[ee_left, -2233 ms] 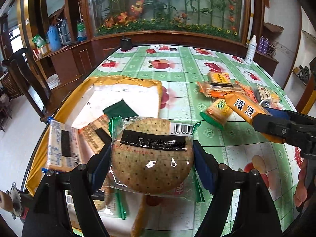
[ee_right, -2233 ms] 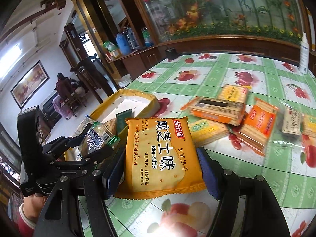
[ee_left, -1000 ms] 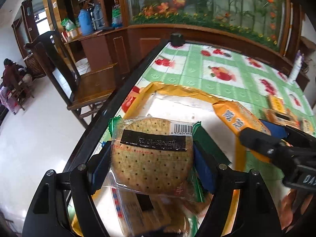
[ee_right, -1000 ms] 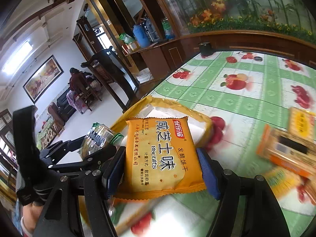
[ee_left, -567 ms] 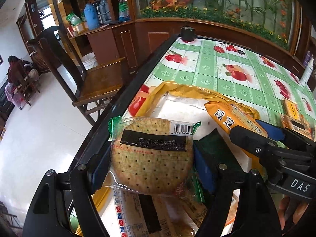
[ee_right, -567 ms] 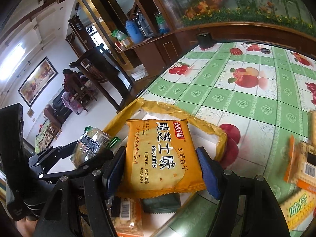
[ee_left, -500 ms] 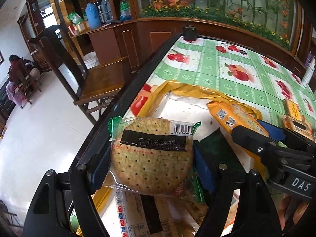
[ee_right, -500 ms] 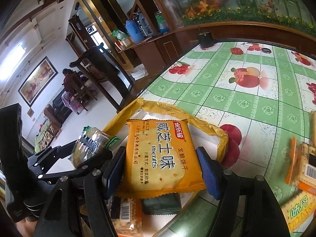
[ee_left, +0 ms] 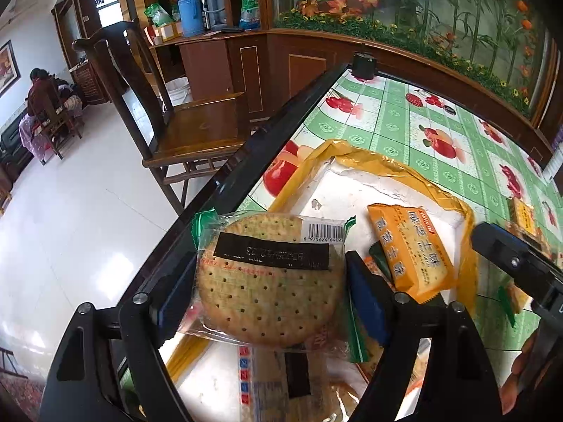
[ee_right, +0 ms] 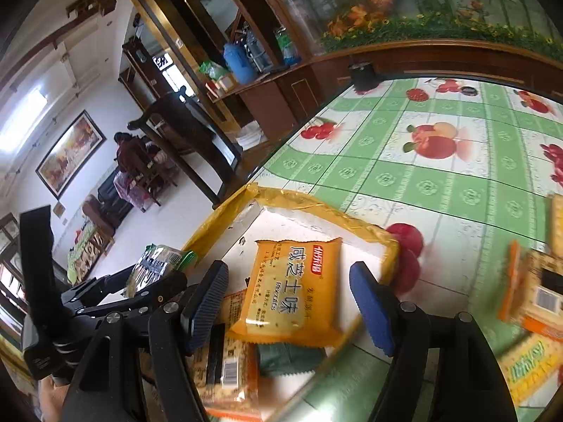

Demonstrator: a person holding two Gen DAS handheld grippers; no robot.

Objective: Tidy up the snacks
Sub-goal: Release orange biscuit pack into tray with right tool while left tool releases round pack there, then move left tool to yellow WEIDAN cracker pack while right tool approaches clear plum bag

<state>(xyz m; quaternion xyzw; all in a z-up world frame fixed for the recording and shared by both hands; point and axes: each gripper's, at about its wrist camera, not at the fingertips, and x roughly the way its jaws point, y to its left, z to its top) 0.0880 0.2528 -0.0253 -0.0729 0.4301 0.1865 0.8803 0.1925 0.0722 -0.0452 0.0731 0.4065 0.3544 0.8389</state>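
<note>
Two grippers, left gripper (ee_left: 272, 292) clamping round cracker pack (ee_left: 269, 277) hiding tray (ee_left: 369, 165) contents, right gripper (ee_right: 288, 307) spread, empty.

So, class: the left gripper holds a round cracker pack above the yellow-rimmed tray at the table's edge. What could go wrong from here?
1. The left gripper holds the round cracker pack partly over the table's dark edge; released here, it might fall to the floor.
2. The tray is already crowded; dropped onto the orange biscuit pack, it might slide off.
3. The open right gripper is close; the grippers might collide.
</note>
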